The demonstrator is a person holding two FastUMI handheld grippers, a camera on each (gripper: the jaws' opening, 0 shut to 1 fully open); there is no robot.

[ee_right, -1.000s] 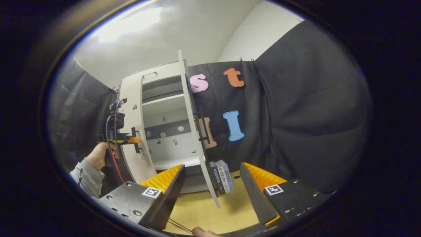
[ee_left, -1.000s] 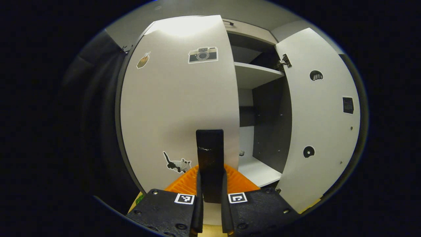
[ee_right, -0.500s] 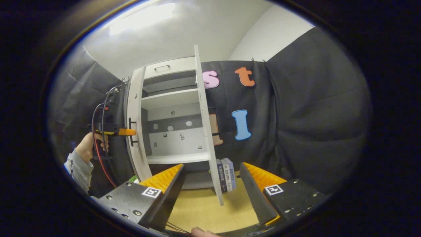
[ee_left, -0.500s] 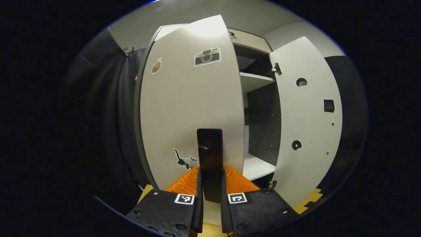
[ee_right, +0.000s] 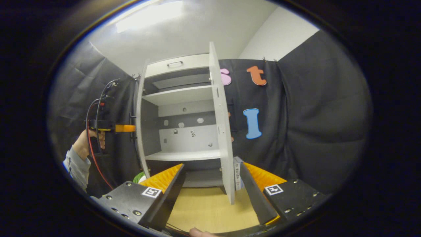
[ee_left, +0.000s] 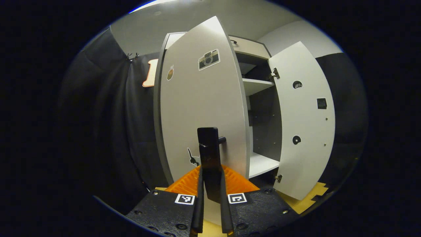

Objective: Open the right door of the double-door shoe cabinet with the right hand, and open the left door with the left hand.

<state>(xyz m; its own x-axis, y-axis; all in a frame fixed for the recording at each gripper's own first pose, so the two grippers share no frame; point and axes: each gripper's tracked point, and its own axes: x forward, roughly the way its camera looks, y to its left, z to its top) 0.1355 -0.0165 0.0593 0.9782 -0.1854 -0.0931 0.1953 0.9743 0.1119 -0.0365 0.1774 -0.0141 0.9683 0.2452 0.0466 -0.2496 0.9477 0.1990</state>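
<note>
The shoe cabinet (ee_right: pixel 179 108) is a tall box of smooth white board with a flat matte finish, standing on a pale wooden floor (ee_right: pixel 204 210) against the black cloth wall. Both of its doors stand swung out. In the left gripper view the left door (ee_left: pixel 202 108) fills the middle as a plain white panel with a grey edge, carrying a camera sticker (ee_left: pixel 209 59) near its top, a small brownish sticker (ee_left: pixel 170 72) toward its hinge side, and a cat sticker (ee_left: pixel 193 158) low down that is half hidden behind the handle. The left gripper (ee_left: pixel 210 200) is clamped on the door's dark bar handle (ee_left: pixel 210 158), a flat upright strip that stands off the panel on a short peg; both fingers press its sides, their ribbed pads showing behind it.

The right door (ee_left: pixel 304 121) hangs wide open, its inner face toward that camera, with metal hinges at its top and bottom corners and three small dark stickers whose pictures are too small to make out. Between the doors lie a white shelf (ee_left: pixel 256 85), a dark grey inner wall and a white bottom board.

In the right gripper view the right gripper (ee_right: pixel 210 194) hovers with jaws wide apart and nothing between them, just before the lower corner of the right door, seen edge-on. A few upright books (ee_right: pixel 237 172) are mostly hidden behind that door and one finger. At the cabinet's left edge a hand (ee_right: pixel 86 144) in a grey sleeve holds the left gripper against the left door, a red cable trailing from it.
</note>
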